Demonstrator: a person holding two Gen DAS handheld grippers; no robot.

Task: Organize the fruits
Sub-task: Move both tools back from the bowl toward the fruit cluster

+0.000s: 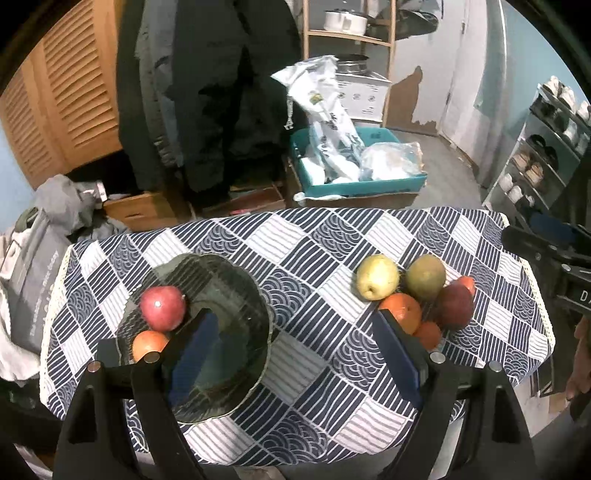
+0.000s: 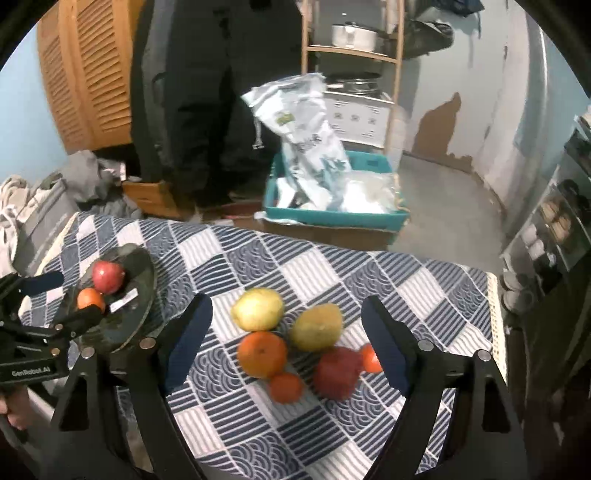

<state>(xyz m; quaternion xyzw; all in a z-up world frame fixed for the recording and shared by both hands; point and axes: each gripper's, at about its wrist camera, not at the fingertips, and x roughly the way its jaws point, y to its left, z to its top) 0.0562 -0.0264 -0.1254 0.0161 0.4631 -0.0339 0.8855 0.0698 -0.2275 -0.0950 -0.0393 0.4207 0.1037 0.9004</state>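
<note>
A dark glass plate (image 1: pixel 236 280) (image 2: pixel 142 273) on the patterned tablecloth holds a red apple (image 1: pixel 162 308) (image 2: pixel 107 276) and a small orange (image 1: pixel 148 345) (image 2: pixel 89 298). To its right lies a cluster of loose fruit: a yellow pear (image 1: pixel 376 276) (image 2: pixel 257 309), a greenish pear (image 1: pixel 425 276) (image 2: pixel 316 326), a large orange (image 1: pixel 402 310) (image 2: pixel 262 353), a dark red apple (image 1: pixel 455 305) (image 2: pixel 340 373) and small tangerines (image 1: pixel 428 334) (image 2: pixel 285 387). My left gripper (image 1: pixel 291 354) hangs open above the plate's right side, empty. My right gripper (image 2: pixel 286 343) is open above the cluster, touching nothing.
The table (image 1: pixel 325 236) ends close behind the fruit. Beyond it a teal crate (image 1: pixel 369 184) with plastic bags sits on the floor, beside a wooden shelf (image 1: pixel 351 33) with pots. Dark coats (image 1: pixel 207 92) hang at the back. A shoe rack (image 1: pixel 543 155) stands right.
</note>
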